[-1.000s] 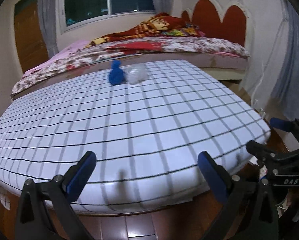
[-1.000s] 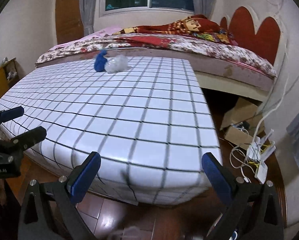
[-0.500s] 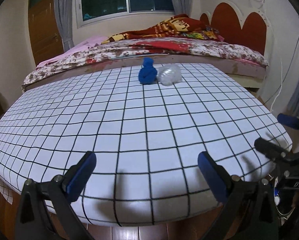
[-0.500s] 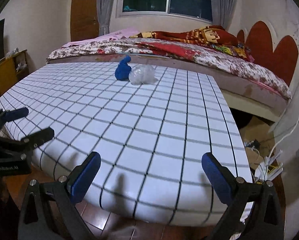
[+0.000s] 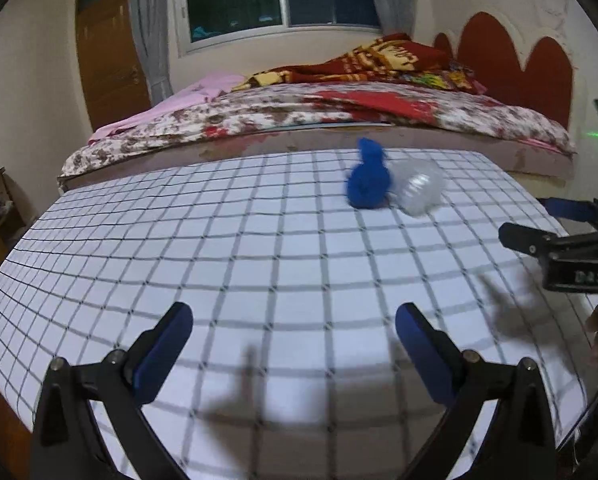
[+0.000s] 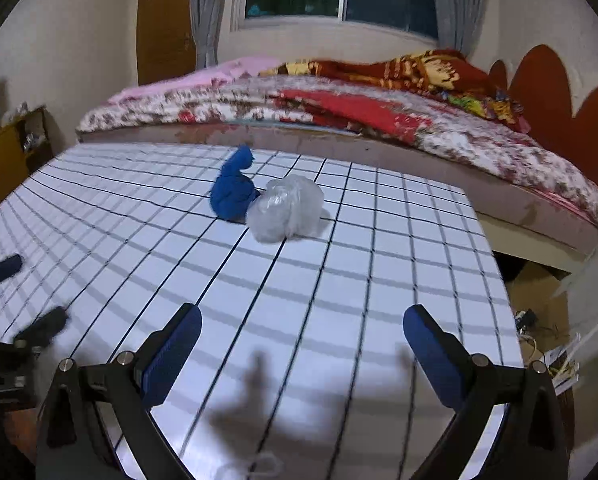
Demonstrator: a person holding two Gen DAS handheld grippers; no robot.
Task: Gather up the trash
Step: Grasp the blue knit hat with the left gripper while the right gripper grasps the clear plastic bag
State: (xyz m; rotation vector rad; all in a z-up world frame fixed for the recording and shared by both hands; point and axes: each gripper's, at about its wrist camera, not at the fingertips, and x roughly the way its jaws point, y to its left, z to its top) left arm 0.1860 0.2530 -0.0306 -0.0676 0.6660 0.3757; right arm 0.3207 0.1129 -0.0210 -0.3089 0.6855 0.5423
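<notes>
A crumpled blue bag [image 5: 369, 184] and a crumpled clear plastic bag [image 5: 419, 191] lie side by side, touching, on the far part of a table covered in a white checked cloth [image 5: 259, 264]. They also show in the right wrist view: the blue bag [image 6: 233, 192] and the clear bag [image 6: 287, 208]. My left gripper [image 5: 293, 332] is open and empty above the table's near part. My right gripper [image 6: 301, 334] is open and empty, also short of the bags. The right gripper also shows at the right edge of the left wrist view [image 5: 539, 220].
A bed [image 5: 339, 116] with a floral cover and red blankets runs behind the table. A wooden door [image 5: 107, 60] and a window are at the back. Cardboard and cables [image 6: 539, 312] lie on the floor right of the table. A wooden shelf [image 6: 11, 148] stands left.
Both grippers have moved forward over the table edge toward the two bags, which now look larger and nearer. Both stay open.
</notes>
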